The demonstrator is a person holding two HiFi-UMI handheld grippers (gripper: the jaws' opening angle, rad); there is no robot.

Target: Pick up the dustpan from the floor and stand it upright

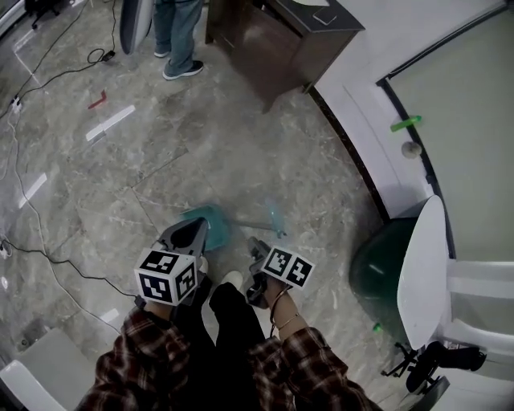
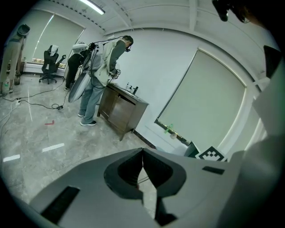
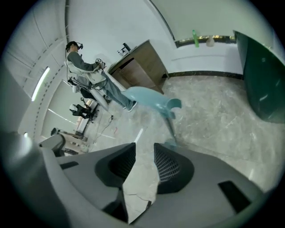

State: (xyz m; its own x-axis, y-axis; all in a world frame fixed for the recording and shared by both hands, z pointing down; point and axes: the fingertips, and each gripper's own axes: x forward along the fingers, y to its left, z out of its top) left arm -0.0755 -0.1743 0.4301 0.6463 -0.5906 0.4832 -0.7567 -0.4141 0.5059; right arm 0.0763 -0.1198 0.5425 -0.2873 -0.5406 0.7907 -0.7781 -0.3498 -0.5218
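Dustpan shows sharply only from the right gripper, beyond its parted, empty jaws; left gripper jaws meet; bare floor surrounds the dustpan.

Grey marble-patterned floor is reflecting light. Black cables, white tape strips and a red mark are lying on it. Brown wooden cabinet is standing against the curving white wall. Ceiling strip light is glowing.
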